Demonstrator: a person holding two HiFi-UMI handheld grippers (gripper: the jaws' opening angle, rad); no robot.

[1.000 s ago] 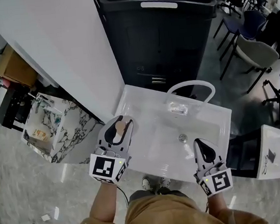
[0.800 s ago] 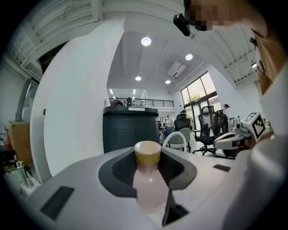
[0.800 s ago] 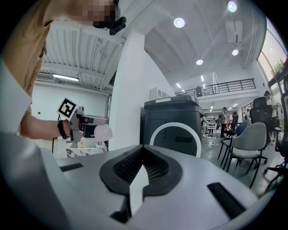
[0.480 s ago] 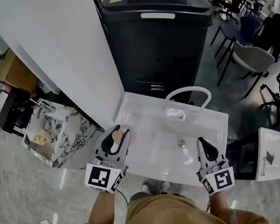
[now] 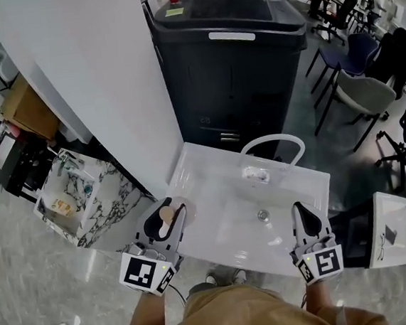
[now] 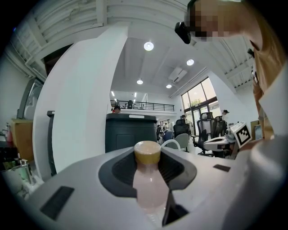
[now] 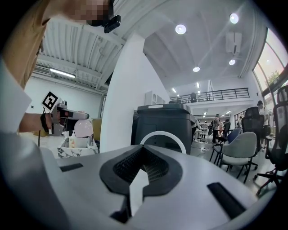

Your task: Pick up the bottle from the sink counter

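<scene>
Left gripper [image 5: 167, 210], lower left in the head view: its 2 jaws are clamped on the bottle [image 6: 148, 191], which has a pale pink body and a tan cap toward the jaw tips. It's held at the left edge of the white sink [image 5: 221, 199]. Right gripper [image 5: 299, 210], lower right: jaws pressed together, nothing between them, at the sink's near right corner. Arched white faucet [image 5: 272, 139] on the far rim, black bin [image 5: 236, 62] behind it.

A white sink counter [image 5: 189, 168] fills the lower middle of the frame. An arched tap [image 5: 271, 141] stands at its upper edge, with a small clear item [image 5: 256, 175] just below it.
</scene>
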